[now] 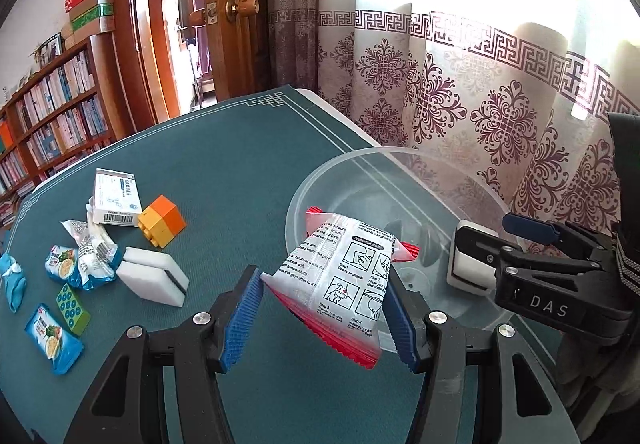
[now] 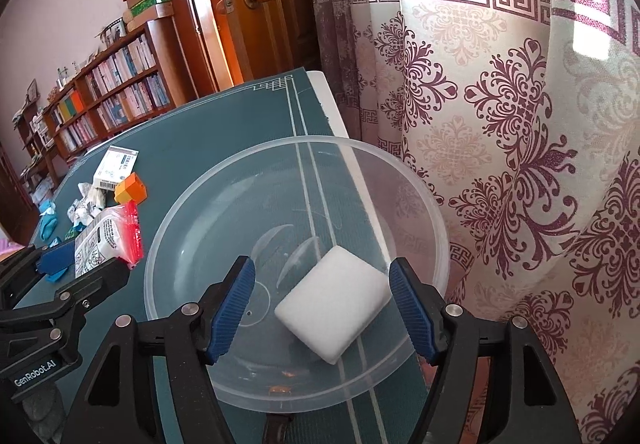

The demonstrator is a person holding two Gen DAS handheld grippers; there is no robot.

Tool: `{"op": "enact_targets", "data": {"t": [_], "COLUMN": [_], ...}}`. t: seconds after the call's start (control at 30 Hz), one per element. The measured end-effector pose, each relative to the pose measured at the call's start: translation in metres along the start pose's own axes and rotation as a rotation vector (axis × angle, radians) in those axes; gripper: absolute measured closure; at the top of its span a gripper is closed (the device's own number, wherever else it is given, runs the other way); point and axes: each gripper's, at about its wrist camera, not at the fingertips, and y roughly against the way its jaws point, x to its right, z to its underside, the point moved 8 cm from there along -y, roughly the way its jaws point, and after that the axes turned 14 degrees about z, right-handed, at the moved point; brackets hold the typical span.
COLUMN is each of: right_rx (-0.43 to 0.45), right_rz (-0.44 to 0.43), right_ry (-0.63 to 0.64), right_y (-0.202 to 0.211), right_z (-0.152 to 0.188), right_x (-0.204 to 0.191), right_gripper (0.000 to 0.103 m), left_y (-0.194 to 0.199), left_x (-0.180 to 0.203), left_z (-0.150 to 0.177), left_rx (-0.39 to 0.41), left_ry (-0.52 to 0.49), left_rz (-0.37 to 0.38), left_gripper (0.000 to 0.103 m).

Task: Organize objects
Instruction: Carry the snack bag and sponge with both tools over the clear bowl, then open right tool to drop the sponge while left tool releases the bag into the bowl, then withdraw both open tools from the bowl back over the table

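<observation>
My left gripper (image 1: 322,318) is shut on a red and white printed packet (image 1: 340,276) and holds it at the near left rim of a clear plastic bowl (image 1: 320,184). My right gripper (image 2: 322,310) is open over the same bowl (image 2: 400,172). A white sponge block (image 2: 334,306) sits between its fingers, touching the right one; whether it rests on the bowl floor I cannot tell. In the left wrist view the right gripper (image 1: 480,240) hangs over the bowl's right side with the white sponge (image 1: 468,266) at its tip. The packet (image 2: 106,240) also shows in the right wrist view.
On the green mat (image 1: 224,164) to the left lie a white medicine box (image 1: 116,200), an orange-yellow toy brick (image 1: 162,222), a white sponge pair (image 1: 154,280), crumpled wrappers (image 1: 90,248), blue snack packets (image 1: 54,340) and a green block (image 1: 72,308). A curtain (image 1: 480,104) hangs behind.
</observation>
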Motion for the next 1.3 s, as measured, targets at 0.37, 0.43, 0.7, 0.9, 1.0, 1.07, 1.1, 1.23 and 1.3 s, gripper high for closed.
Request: {"op": "enact_targets", "data": {"t": [0.37,0.43,0.7,0.9,1.0,1.07,1.1,1.23,1.3], "right_rx": [0.011,0.015,0.029,0.036,0.042,0.038,0.035,0.034,0.039], "right_rz": [0.048,0.052,0.056,0.044,0.04,0.036,0.034,0.032,0.03], "right_ry": [-0.043,-0.043,-0.054,-0.042,-0.042,-0.044,-0.044,-0.046,-0.047], "right_y": [-0.003,-0.002,0.0,0.005,0.008,0.008,0.008,0.007,0.009], "right_z": [-0.001,-0.002,-0.004,-0.004,-0.004,-0.004,-0.003,-0.003,-0.004], "right_x": [0.015,0.015,0.015,0.009,0.008,0.007,0.007,0.007,0.007], "right_gripper": [0.032,0.032,0.032,0.032,0.032,0.032,0.032,0.032,0.032], "left_y": [-0.022,-0.02,-0.011,-0.001,0.003,0.004,0.003,-0.002,-0.004], "left_x": [0.018,0.017,-0.005,-0.016,-0.018,-0.017,-0.015,-0.008,-0.006], "left_z": [-0.012,-0.013,0.002,0.012,0.016,0.018,0.019,0.024,0.026], "left_rx": [0.032,0.052,0.051,0.052,0.051,0.046,0.042,0.023,0.016], "left_ry": [-0.005,-0.002,0.017,0.035,0.039,0.036,0.034,0.024,0.024], "left_rz": [0.095,0.089,0.011,-0.038,-0.042,-0.04,-0.035,-0.022,-0.02], "left_gripper": [0.019,0.012,0.012,0.012,0.012,0.012,0.012,0.012,0.012]}}
